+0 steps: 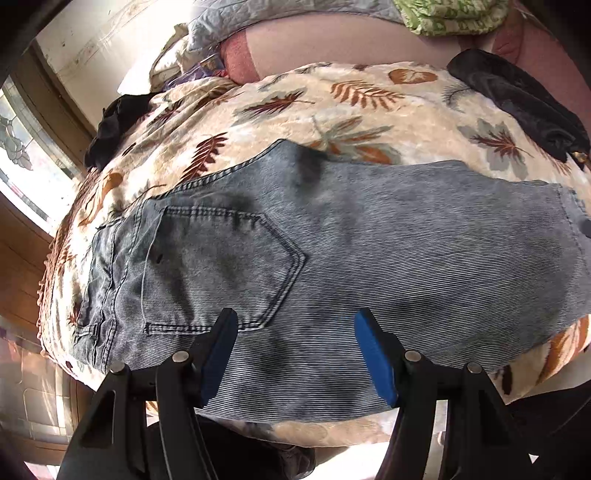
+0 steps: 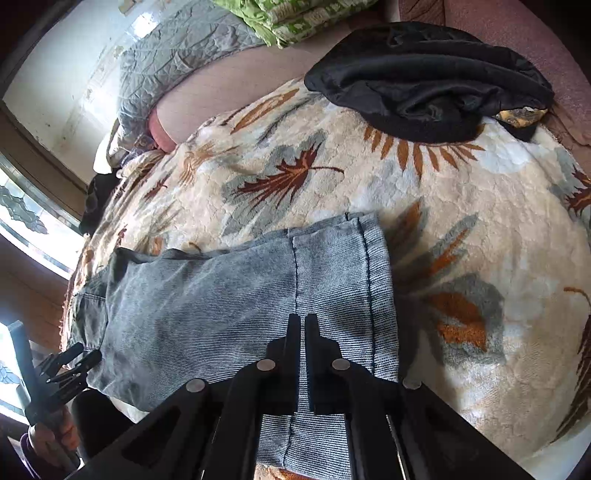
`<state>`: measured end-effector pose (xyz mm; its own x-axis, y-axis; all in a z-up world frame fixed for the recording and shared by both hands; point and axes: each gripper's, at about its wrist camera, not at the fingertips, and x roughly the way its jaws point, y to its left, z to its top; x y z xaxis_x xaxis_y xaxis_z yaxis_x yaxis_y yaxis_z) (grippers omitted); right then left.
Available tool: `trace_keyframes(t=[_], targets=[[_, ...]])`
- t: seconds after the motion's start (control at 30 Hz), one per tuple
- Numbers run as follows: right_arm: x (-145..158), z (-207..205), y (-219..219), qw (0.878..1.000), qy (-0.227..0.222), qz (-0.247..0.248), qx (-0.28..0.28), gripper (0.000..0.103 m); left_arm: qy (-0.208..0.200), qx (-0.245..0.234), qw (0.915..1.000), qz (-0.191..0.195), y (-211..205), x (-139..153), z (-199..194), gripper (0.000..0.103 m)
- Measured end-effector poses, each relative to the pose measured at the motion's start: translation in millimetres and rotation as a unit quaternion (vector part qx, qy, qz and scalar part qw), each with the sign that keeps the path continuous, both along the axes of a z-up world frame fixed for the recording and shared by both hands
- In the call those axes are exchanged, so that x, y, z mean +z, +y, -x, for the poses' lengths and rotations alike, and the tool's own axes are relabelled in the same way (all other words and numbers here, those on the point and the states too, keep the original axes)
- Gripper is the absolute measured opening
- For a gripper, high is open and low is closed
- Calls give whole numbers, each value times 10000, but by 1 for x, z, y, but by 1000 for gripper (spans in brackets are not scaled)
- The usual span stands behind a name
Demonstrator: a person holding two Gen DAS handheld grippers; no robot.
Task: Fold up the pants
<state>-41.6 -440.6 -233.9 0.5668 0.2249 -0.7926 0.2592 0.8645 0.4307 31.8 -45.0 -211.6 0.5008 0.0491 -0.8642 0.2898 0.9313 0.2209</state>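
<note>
Faded grey-blue denim pants (image 1: 332,251) lie flat on a leaf-patterned blanket (image 1: 295,107), back pocket up, waistband to the left, legs running right. My left gripper (image 1: 295,325) is open and empty, its blue-padded fingers (image 1: 373,350) hovering over the seat near the front edge. In the right wrist view the pants (image 2: 221,302) end in the hems at the right. My right gripper (image 2: 302,325) is shut over the leg near the hems; I cannot tell if it pinches cloth. The left gripper (image 2: 70,369) shows at far left.
A black garment (image 2: 424,81) lies on the blanket's far right; another dark cloth (image 1: 110,129) lies at the far left. A grey quilt (image 2: 177,44) and green bedding (image 2: 295,18) are behind. A window (image 1: 22,147) is on the left.
</note>
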Motion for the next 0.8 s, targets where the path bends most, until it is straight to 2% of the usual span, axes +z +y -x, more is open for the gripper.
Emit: trace_keyframes(t=[0.23, 0.43, 0.53, 0.6, 0.63, 0.67, 0.7, 0.73, 0.8], targets=[[32, 47, 0, 9954, -816, -199, -461, 4, 17, -824, 9966, 69, -65, 15, 16, 67], [31, 85, 7, 9919, -1018, -431, -617, 4, 86, -1381, 9898, 350, -124, 17, 25, 70], [26, 94, 10, 9912, -1014, -604, -592, 4, 204, -1404, 9896, 224, -141, 2, 29, 72], [22, 95, 12, 9915, -969, -676, -549, 5, 463, -1426, 9887, 51, -145, -20, 28, 72], [22, 95, 14, 9916, -960, -691, -524, 6, 630, -1326, 9891, -136, -143, -33, 26, 72], [21, 93, 16, 9918, -947, -704, -499, 8, 794, -1217, 9893, -136, -138, -43, 23, 73], [21, 91, 18, 9919, -935, -719, -480, 20, 801, -1144, 9901, 120, -131, -42, 23, 73], [21, 90, 20, 9917, -943, -736, -472, 43, 848, -1085, 9903, 208, -126, -40, 21, 74], [25, 91, 24, 9900, -1083, -739, -520, 72, 897, -1025, 9906, 155, -120, -34, 19, 74]])
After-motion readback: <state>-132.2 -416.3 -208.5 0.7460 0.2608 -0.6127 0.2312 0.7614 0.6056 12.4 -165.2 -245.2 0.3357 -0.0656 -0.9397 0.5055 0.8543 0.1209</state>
